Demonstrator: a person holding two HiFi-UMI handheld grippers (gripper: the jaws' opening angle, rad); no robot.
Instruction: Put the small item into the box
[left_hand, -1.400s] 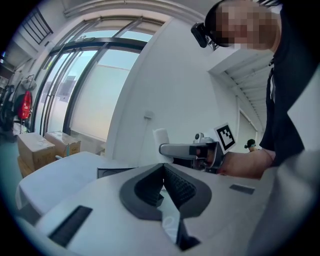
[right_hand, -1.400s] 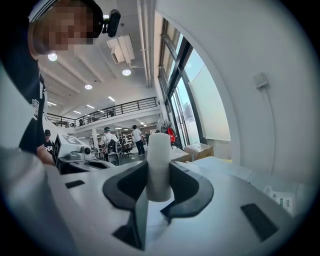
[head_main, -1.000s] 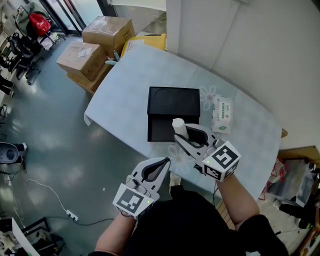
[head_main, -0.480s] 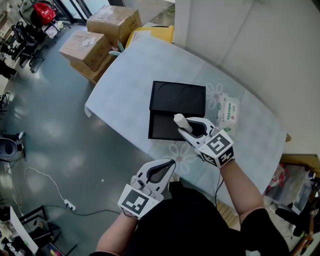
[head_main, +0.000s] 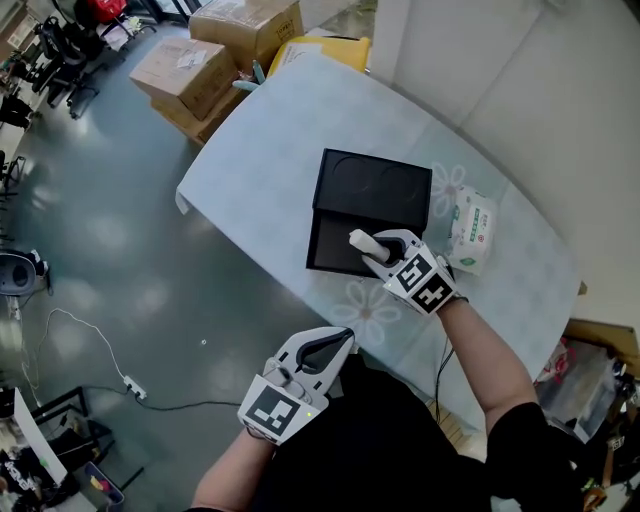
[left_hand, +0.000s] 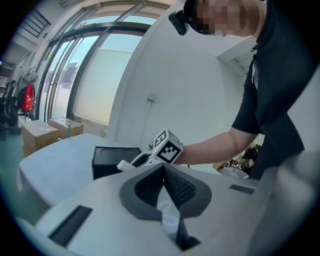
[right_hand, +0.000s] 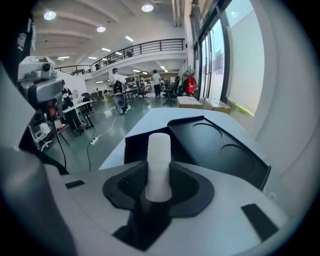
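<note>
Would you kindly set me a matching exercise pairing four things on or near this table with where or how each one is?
1 white cylinder
2 black box
3 wipes pack
4 left hand-held gripper

a lies open on the table
b jaws together, over the floor
c clamped in the right hand-held gripper
d flat on the table beside the box

Pairs: 1-c, 2-a, 3-d, 4-b

Between the jaws of the right gripper (head_main: 375, 250), the small item (head_main: 358, 241), over the open half of the box (head_main: 322, 252). Ahead-right, the box's other half. Farther right on the table (head_main: 265, 160), a wipes pack (head_main: 472, 228). Well off left, past the table edge, the left gripper (head_main: 340, 338). Far ahead-right on the floor, cardboard boxes (head_main: 215, 45).
</note>
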